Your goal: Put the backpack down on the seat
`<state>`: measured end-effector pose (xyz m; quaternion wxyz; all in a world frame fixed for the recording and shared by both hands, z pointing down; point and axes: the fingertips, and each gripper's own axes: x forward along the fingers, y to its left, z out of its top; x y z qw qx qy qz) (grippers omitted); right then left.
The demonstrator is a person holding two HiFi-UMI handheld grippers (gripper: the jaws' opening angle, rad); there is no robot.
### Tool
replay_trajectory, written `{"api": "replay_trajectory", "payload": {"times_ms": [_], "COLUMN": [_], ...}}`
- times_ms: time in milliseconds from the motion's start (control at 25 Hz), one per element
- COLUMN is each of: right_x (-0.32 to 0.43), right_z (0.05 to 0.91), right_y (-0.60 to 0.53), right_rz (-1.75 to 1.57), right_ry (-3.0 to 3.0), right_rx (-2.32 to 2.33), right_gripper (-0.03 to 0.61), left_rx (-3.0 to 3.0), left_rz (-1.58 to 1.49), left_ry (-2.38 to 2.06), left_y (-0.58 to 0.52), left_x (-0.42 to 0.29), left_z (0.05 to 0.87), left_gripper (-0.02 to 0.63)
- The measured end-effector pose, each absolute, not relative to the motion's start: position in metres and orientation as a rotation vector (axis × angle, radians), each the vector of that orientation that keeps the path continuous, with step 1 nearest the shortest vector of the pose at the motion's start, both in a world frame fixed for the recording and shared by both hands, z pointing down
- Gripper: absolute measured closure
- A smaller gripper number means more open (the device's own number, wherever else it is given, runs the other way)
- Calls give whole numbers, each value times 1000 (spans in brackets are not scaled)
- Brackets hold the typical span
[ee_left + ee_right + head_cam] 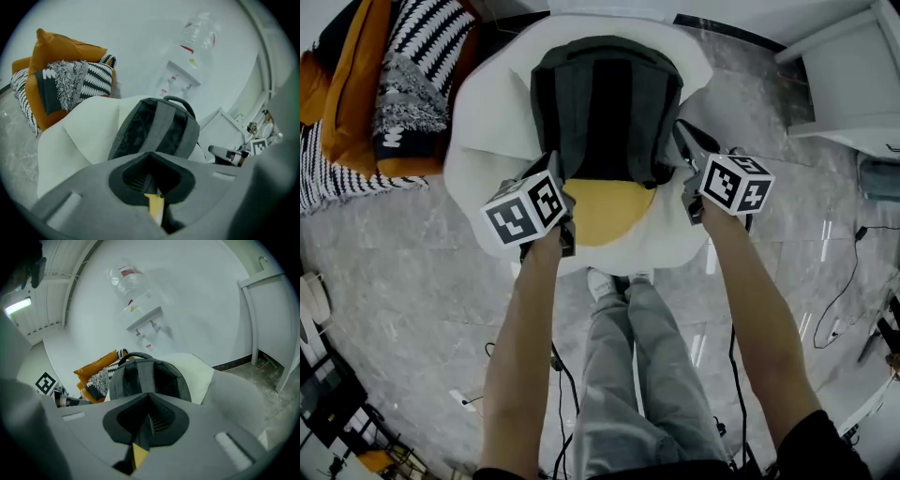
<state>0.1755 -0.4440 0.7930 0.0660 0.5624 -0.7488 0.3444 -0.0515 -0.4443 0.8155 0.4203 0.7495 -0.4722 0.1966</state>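
Note:
A dark grey backpack stands upright on the white armchair, leaning against its backrest, its bottom on the yellow seat cushion. My left gripper is at the backpack's lower left corner and my right gripper at its lower right side. In the left gripper view the backpack stands just beyond the left gripper, whose jaws meet with nothing seen between them. The right gripper view shows the backpack ahead of the right gripper, jaws likewise together.
Orange and black-and-white striped cushions lie left of the chair. A water dispenser stands by the wall behind it. A white cabinet is at the right. Cables run across the marble floor. The person's legs stand before the chair.

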Motion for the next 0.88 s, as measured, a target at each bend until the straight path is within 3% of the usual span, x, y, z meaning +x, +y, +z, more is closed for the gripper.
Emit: {"api": "replay_trajectory", "payload": {"times_ms": [280,880], "right_x": [158,110], "right_z": [738,587], "right_y": [-412,-383], "right_rz": [1119,940], "right_ry": [-2301,-2434], "right_rx": [1760,1699], "right_gripper": [572,572], "left_rx": [1920,2048], "left_rz": [486,326], "left_ry": [-1168,-1220], "left_y": [-409,-366], "left_x": [-36,-32], "left_z": [775,620], "left_gripper": [615,614]}}
